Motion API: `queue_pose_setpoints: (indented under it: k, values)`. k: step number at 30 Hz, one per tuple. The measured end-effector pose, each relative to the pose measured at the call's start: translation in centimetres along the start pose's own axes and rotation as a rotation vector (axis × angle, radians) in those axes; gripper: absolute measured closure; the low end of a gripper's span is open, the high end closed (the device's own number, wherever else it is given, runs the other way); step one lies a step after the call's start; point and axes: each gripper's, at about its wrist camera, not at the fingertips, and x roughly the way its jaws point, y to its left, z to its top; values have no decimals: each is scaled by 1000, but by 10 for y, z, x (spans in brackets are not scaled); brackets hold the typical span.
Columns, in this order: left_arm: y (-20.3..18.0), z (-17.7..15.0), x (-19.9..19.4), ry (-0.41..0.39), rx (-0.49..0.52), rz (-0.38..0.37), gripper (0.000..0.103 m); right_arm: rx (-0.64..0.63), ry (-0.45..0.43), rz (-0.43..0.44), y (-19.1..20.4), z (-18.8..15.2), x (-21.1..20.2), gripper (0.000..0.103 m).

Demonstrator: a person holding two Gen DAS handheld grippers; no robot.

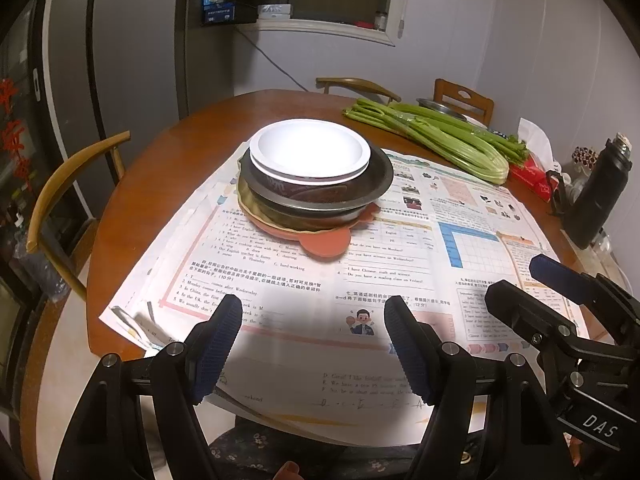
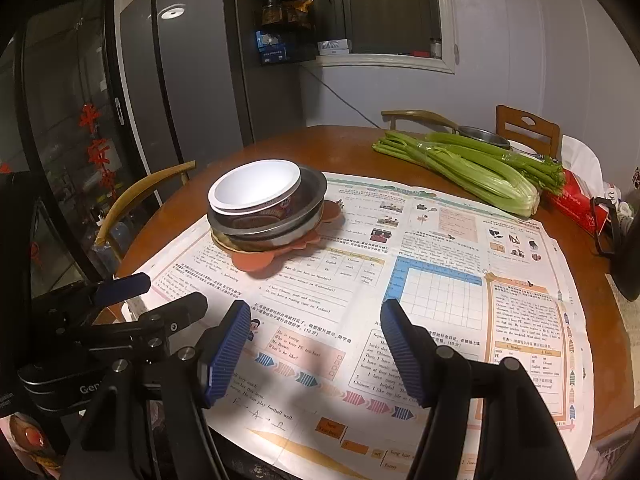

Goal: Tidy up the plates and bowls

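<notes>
left hand-held gripper (image 1: pixel 314 344): jaws spread, nothing between the blue pads, hovering over the printed paper near the bench's near edge.
right hand-held gripper (image 2: pixel 314 346): jaws spread too and empty, just beside the left one, aimed down at the paper.
stack (image 1: pixel 312 184): ahead of both hand-held grippers, a little to the left from the right one's view; a white bowl (image 1: pixel 310 152) sits in a dark patterned bowl, inside a metal dish (image 1: pixel 380 178), on an orange plate (image 1: pixel 326 242) with lobed ears.
tilt risk: the white bowl sits off-centre and leans toward the left rim in the right wrist view, so a nudge from one side would probably slide it out of the pile.
grip risk: the rims are thin and smooth; a pinch on one rim alone could likely let the bowl swing or slip.
paper risk: the worksheets (image 2: pixel 440 264) lie loose under the stack, so dragging anything may pull the sheets and the pile with them.
crowding risk: the two hand-held grippers are close together and could knock each other if both go in at once.
bench (image 1: pixel 132 200): round brown wood, mostly covered by the sheets.
far side: celery (image 2: pixel 472 168) lies beyond and right of the stack, a metal pan behind it, a red packet and a dark flask (image 1: pixel 596 196) at the right edge.
room: wooden chairs around the bench, a grey fridge beyond on the left, a window and pale wall behind.
</notes>
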Motion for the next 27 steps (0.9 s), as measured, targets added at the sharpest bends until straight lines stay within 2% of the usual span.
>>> queue_pose_setpoints:
  k: [27]
  values:
    - [10, 0, 0, 12, -15, -16, 28, -31, 23, -21, 12, -3, 0, 36]
